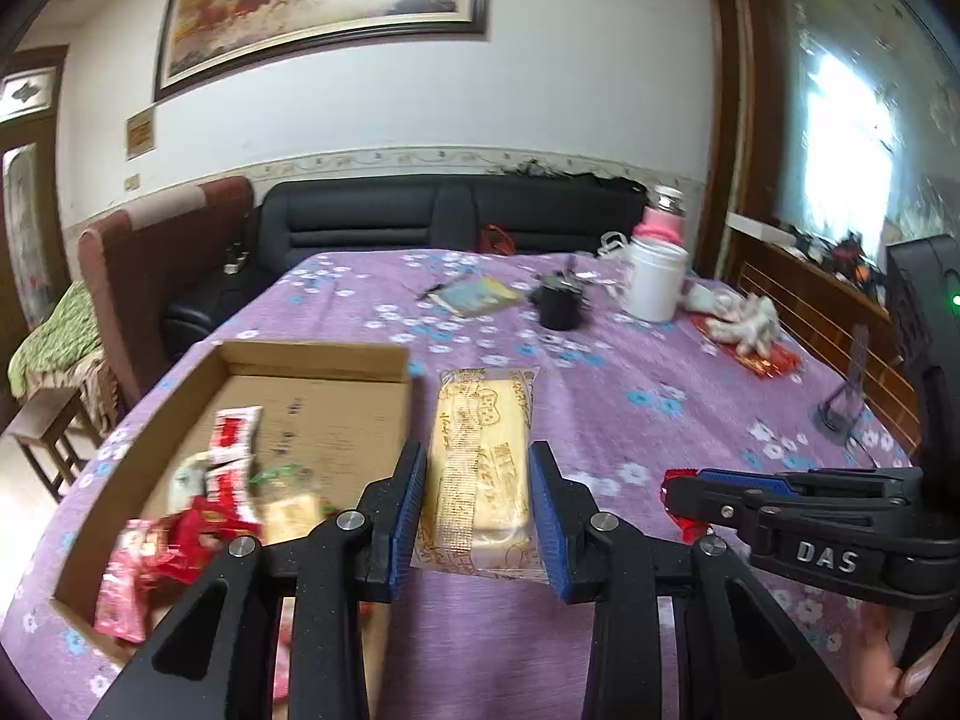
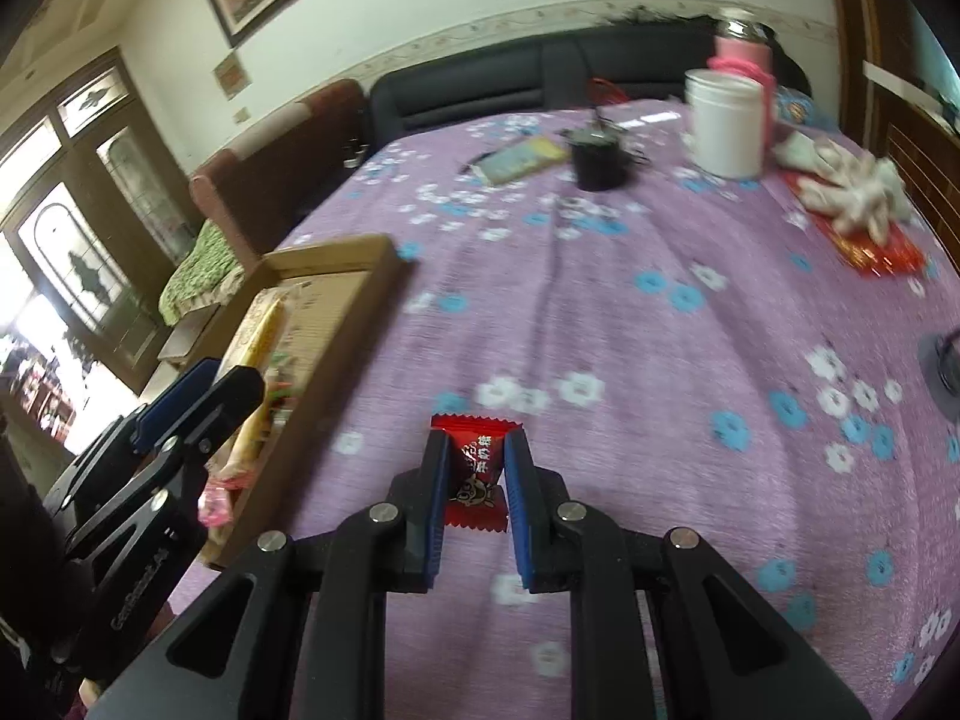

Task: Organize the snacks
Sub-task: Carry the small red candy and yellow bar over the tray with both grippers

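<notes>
Nearest the left camera: left gripper (image 1: 477, 504), blue pads pinching a long yellow cake bar (image 1: 480, 468) in a clear wrapper by its two long sides; the bar is held lengthwise, pointing away.
Right gripper: right gripper (image 2: 477, 483), fingers pressed onto a small red candy (image 2: 477, 474), which sits between the pads above the cloth.
Box: cardboard box (image 1: 312, 354), open and shallow, just left of the cake bar, resting on the table.
Box contents: red-and-white packets (image 1: 231, 450) and pink wrappers, heaped at the near end; far end bare.
Table: purple flowered cloth (image 1: 630, 372) covering the whole top.
Mid table: black cup (image 1: 558, 306), a booklet (image 1: 480, 294) beside it.
Far right: white jar (image 1: 654, 285), pink bottle (image 1: 660, 222) behind it, white gloves (image 1: 741, 318) on red paper.
Beyond table: black sofa (image 1: 420, 216); framed painting (image 1: 324, 6) on the wall.
</notes>
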Action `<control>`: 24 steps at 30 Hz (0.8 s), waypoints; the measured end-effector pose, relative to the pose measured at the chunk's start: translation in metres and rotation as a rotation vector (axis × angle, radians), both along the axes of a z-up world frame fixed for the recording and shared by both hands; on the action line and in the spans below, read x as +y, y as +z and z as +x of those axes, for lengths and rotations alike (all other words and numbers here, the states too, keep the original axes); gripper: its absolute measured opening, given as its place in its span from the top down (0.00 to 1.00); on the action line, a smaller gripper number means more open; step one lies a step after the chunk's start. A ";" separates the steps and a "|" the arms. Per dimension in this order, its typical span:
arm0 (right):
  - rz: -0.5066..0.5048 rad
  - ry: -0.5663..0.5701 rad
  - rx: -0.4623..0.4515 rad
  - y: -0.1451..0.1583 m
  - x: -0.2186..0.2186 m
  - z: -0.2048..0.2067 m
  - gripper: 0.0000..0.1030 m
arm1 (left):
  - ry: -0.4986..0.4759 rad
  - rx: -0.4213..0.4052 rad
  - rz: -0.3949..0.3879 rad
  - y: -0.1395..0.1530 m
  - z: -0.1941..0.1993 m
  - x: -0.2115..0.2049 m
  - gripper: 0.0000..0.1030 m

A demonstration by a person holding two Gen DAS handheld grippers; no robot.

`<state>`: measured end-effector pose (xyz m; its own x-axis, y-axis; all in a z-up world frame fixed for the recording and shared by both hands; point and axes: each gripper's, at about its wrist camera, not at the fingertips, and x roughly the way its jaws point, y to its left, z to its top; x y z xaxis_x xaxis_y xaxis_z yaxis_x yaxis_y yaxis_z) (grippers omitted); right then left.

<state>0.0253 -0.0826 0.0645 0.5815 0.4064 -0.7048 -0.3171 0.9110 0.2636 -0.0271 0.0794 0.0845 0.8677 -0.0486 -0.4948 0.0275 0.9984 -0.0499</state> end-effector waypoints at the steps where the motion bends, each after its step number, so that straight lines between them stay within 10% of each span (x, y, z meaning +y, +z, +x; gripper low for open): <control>1: -0.003 0.016 -0.005 0.002 0.010 -0.001 0.83 | 0.011 0.001 -0.005 0.000 -0.001 0.008 0.65; 13: -0.029 0.221 -0.016 0.000 0.123 -0.021 0.83 | 0.284 0.072 -0.073 -0.020 -0.002 0.140 0.64; 24: -0.067 0.309 0.022 -0.034 0.174 -0.025 0.83 | 0.318 0.142 -0.049 -0.045 0.010 0.143 0.64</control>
<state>0.0001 0.0914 0.0306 0.4220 0.5137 -0.7470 -0.5770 0.7877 0.2158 -0.0171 0.2222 0.0394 0.7662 0.1862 -0.6151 -0.2951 0.9522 -0.0793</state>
